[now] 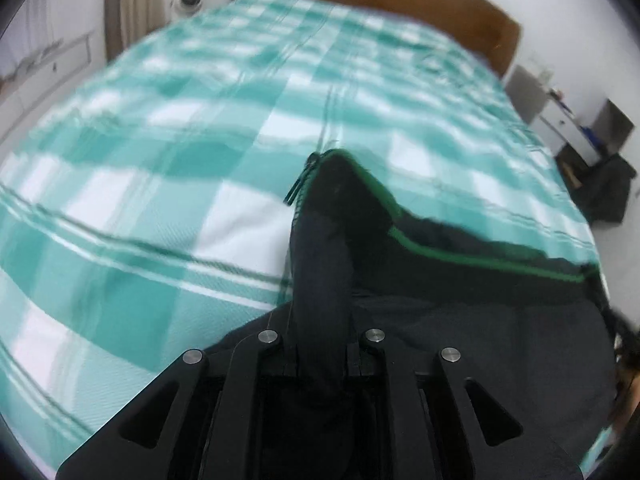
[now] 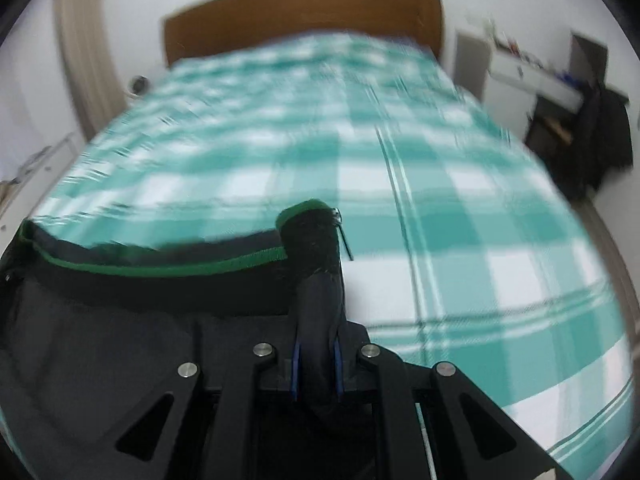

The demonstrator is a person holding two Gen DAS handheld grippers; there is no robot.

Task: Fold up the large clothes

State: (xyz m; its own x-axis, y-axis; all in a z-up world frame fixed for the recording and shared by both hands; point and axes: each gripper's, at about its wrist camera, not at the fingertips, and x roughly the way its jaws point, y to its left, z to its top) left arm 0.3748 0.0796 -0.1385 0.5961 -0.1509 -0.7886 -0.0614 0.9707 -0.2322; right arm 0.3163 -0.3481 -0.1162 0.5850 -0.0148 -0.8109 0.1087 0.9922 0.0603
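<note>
Dark navy fabric garment with green-piped edge (image 1: 460, 280), held stretched above the teal-and-white checked bed cover (image 1: 160, 160) — left gripper (image 1: 320, 356) and right gripper (image 2: 318, 360) each with jaws pinched tight on a bunched corner; risk — thin bunches slipping under tension, dropping the edge.

Both wrist cameras sit low and close over the checked bedspread (image 1: 160, 152) (image 2: 460, 220), facing the brown headboard (image 1: 440, 4) (image 2: 300, 20) at frame top, sharing bed and far wall.
</note>
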